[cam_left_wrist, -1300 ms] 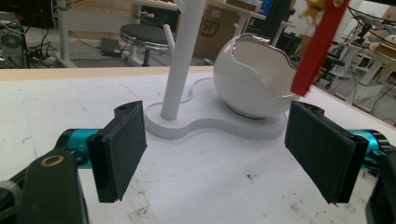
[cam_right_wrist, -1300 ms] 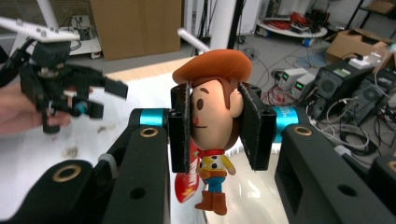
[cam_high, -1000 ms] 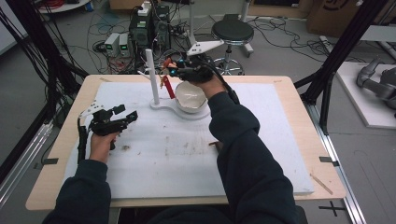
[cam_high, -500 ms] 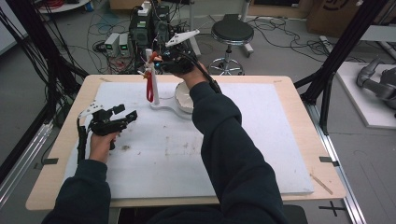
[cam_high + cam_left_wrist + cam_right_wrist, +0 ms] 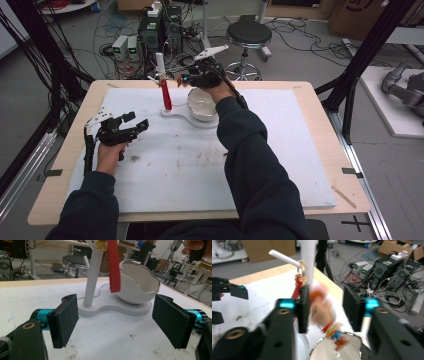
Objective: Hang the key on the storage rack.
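Note:
A white stand [image 5: 175, 112] with an upright post [image 5: 160, 65] sits at the table's far middle. A red strap [image 5: 165, 95] hangs from a peg on the post. Just right of the post, above the white silver-rimmed bowl [image 5: 202, 105], is my right gripper [image 5: 182, 79]. In the right gripper view its jaws have just been opening, and a blurred little figurine [image 5: 324, 312] on the strap dangles between them [image 5: 327, 308], close to one pad and not pinched. My left gripper [image 5: 137, 122] rests open and empty on the table's left, facing the strap [image 5: 114, 267] and bowl [image 5: 136, 282].
A white foam mat [image 5: 280, 150] covers the wooden table. Behind the far edge stand a stool [image 5: 248, 35], power supplies [image 5: 125, 47] and tangled cables. Black frame posts [image 5: 350, 80] rise at the right.
The right gripper carried the red strap from over the bowl up to the post, then came down and right a little. Its jaws now stand apart. The left gripper has stayed put.

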Available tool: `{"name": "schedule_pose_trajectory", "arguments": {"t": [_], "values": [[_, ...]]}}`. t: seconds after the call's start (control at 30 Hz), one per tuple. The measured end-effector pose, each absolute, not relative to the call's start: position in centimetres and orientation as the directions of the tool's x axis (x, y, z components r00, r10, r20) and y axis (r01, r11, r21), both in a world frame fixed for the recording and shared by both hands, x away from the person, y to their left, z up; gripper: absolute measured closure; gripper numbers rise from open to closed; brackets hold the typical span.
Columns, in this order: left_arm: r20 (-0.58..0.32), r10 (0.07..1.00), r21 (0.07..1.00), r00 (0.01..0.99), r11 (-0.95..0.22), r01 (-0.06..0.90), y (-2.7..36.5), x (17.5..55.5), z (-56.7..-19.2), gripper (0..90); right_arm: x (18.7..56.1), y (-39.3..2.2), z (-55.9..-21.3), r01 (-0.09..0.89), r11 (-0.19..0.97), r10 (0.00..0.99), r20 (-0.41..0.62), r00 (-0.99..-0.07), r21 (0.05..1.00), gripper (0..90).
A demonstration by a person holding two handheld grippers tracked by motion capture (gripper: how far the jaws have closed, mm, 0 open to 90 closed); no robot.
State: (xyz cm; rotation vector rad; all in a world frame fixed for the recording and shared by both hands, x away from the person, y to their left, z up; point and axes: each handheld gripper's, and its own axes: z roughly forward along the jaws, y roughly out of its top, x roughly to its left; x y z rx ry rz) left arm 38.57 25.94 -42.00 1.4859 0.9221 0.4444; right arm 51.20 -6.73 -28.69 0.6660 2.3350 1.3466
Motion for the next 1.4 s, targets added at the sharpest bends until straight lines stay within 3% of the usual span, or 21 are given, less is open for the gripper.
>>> {"name": "schedule_pose_trajectory", "arguments": {"t": [0.37, 0.77, 0.9, 1.07, 1.4], "values": [[-0.219, 0.760, 0.961, 0.612, 0.058, 0.272, 25.5, 38.4, -41.8, 21.0, 47.3, -16.1, -30.5, 0.234, 0.432, 0.651, -0.122, -0.749, 0.871, 30.5], [-0.194, 0.763, 0.965, 0.617, 0.036, 0.258, 25.1, 38.3, -41.7, 21.1, 42.0, -26.3, -35.6, 0.319, 0.392, 0.770, -0.118, -0.627, 0.863, 26.1], [-0.190, 0.762, 0.966, 0.619, 0.033, 0.256, 25.1, 38.3, -41.7, 21.1, 40.2, -29.5, -37.9, 0.368, 0.331, 0.820, -0.072, -0.568, 0.869, 25.0], [-0.180, 0.767, 0.966, 0.615, 0.020, 0.257, 25.0, 38.3, -41.8, 21.4, 38.7, -31.9, -39.5, 0.396, 0.269, 0.855, -0.028, -0.519, 0.878, 23.6], [-0.180, 0.764, 0.964, 0.620, 0.012, 0.265, 24.7, 38.3, -41.9, 21.5, 38.2, -32.6, -39.8, 0.398, 0.277, 0.861, -0.043, -0.507, 0.875, 23.5]]}}
